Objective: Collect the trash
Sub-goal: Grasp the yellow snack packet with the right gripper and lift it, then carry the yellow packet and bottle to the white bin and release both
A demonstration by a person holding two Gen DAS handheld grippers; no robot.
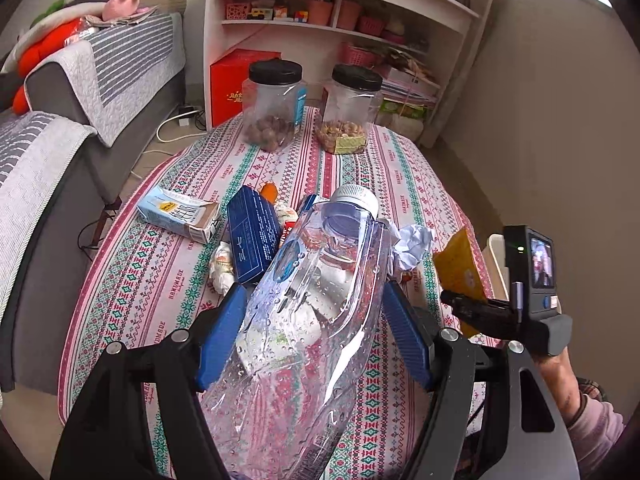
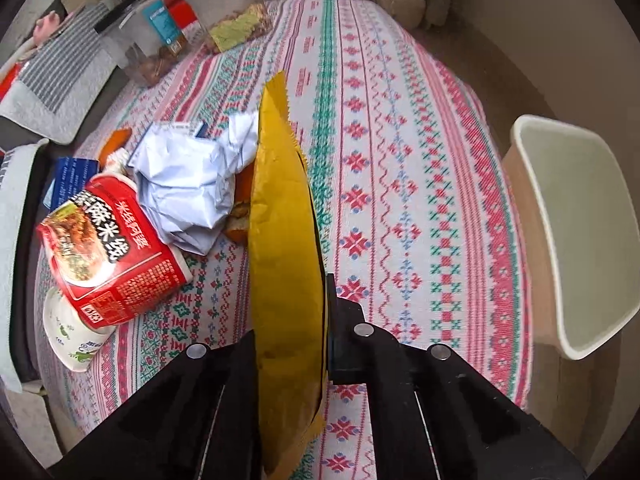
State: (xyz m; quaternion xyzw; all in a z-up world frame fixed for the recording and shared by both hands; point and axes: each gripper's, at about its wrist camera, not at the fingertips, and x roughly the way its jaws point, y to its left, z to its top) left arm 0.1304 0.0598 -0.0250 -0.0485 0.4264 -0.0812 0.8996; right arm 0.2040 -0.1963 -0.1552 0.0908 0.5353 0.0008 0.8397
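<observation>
Grippers first: our left hand-held gripper clamps a clear plastic bottle btwn its blue pads, w/ the cap pointing toward the far worktop edge. Our right hand-held gripper pinches a yellow wrapper edge-on. Crumpled paper and a red noodle cup lie mid-worktop; a cream bin sits past the right edge.

Clear glossy plastic bottle, woven tablecloth
</observation>
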